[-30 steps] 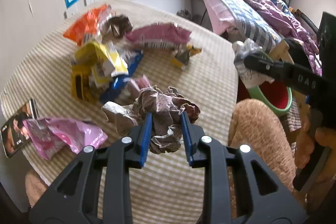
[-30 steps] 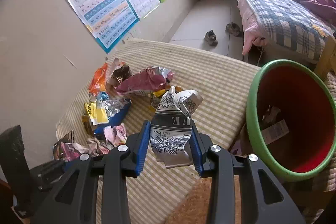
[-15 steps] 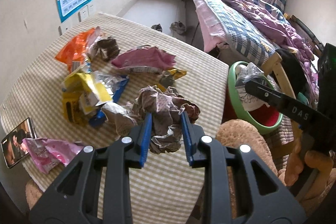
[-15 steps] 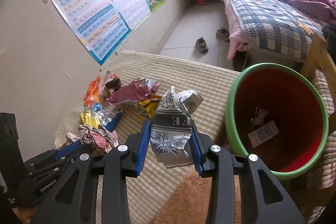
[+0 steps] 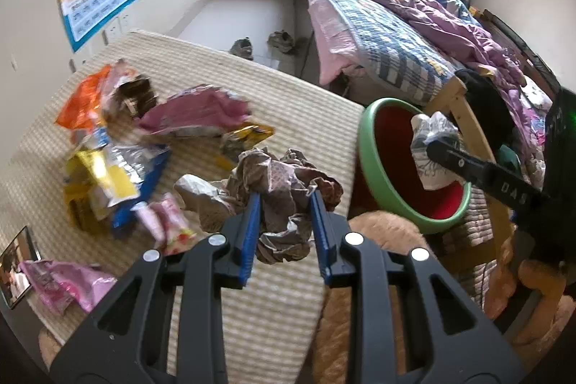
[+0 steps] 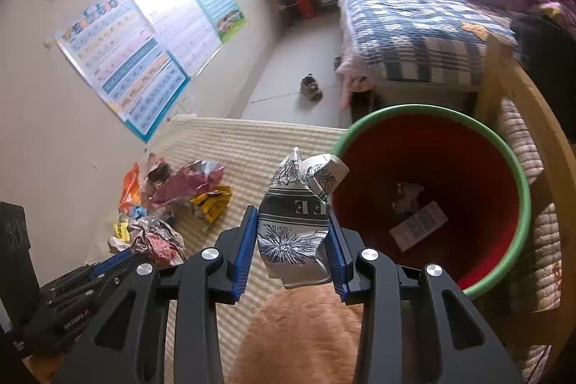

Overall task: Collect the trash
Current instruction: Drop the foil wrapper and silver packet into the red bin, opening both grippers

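My left gripper (image 5: 286,200) is shut on a crumpled brown-pink paper wad (image 5: 284,182), held above the striped table (image 5: 280,305). My right gripper (image 6: 293,233) is shut on a crushed white paper cup with dark flower print (image 6: 295,218), held just left of the rim of the red bin with a green rim (image 6: 428,189). In the left wrist view the bin (image 5: 388,146) stands beyond the table's right edge, with the cup (image 5: 428,143) over it. Loose snack wrappers (image 5: 118,146) lie heaped on the table's left part.
A pink wrapper (image 5: 61,279) and a phone (image 5: 18,265) lie at the table's near-left corner. A tan furry cushion (image 6: 298,337) is below the grippers. A bed with quilts (image 5: 396,24) stands at the right, shoes (image 5: 262,44) on the floor, posters (image 6: 144,49) on the wall.
Both grippers have moved right toward the bin with their loads. The cup now hangs at the bin's rim. The paper wad has been lifted off the wrapper heap.
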Available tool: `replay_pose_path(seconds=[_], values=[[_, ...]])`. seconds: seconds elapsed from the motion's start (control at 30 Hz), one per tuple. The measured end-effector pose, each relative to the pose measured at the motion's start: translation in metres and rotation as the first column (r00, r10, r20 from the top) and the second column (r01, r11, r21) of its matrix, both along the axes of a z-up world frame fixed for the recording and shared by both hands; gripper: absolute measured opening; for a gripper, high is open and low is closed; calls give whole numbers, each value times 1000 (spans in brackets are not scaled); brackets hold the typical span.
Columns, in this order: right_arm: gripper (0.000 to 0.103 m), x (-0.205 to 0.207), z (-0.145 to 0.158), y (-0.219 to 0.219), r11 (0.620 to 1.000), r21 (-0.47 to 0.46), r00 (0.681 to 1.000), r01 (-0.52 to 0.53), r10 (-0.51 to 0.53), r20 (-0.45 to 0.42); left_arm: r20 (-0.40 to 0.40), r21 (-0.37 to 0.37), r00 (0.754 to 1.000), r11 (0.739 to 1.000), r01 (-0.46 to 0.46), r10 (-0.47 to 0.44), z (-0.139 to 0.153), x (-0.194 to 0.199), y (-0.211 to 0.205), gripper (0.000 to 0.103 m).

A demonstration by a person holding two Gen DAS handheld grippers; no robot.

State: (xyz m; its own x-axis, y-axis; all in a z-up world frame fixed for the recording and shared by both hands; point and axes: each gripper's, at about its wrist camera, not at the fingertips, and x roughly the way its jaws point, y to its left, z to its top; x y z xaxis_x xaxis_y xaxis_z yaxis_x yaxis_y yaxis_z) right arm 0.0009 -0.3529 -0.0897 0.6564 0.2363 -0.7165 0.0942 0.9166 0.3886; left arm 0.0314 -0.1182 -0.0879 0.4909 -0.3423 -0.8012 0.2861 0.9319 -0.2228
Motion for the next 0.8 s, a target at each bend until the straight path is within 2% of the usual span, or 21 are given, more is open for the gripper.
replay_pose_path(seconds=[0.37, 0.6, 0.8], values=[[36, -18, -6, -57, 992, 8, 992, 128, -128, -12, -4, -33, 997, 996, 79, -79, 2, 23, -62, 27], [36, -25, -9, -87, 980, 19, 980, 198, -198, -21, -41, -91, 989, 986, 137, -141, -2, 37, -104, 27], [36, -28, -15, -103, 974, 23, 974, 225, -224, -43, -70, -79, 980, 981, 180, -185, -13, 45, -136, 27]])
